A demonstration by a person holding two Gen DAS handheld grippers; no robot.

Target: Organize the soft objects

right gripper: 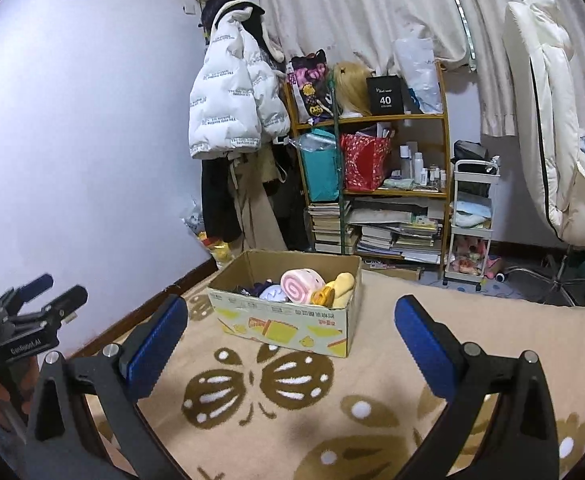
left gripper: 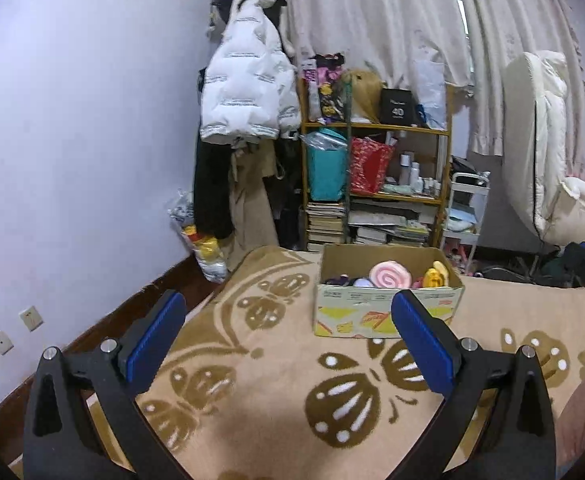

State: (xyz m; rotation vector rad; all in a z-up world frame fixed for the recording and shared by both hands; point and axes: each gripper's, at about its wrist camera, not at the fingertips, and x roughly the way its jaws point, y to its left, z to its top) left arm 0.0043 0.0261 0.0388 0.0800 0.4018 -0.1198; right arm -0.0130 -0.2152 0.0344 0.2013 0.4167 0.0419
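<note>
A printed cardboard box (left gripper: pixel 352 316) (right gripper: pixel 292 324) stands on a beige blanket with brown butterfly patterns. Inside it lie a pink swirl roll toy (left gripper: pixel 390 274) (right gripper: pixel 301 284), a yellow soft toy (left gripper: pixel 436 276) (right gripper: pixel 338 290), and purple and pale soft items (left gripper: pixel 348 281) (right gripper: pixel 270 292). My left gripper (left gripper: pixel 288 328) is open and empty, held above the blanket short of the box. My right gripper (right gripper: pixel 292 330) is open and empty, also short of the box. The left gripper's body shows at the left edge of the right wrist view (right gripper: pixel 24 320).
Behind the box stand a yellow shelf (left gripper: pixel 376 128) (right gripper: pixel 372 118) with bags, bottles and books, hanging coats (left gripper: pixel 248 92) (right gripper: pixel 232 104), a white cart (right gripper: pixel 472 224) and a white chair (right gripper: pixel 552 120). A lilac wall (left gripper: pixel 72 140) runs along the left.
</note>
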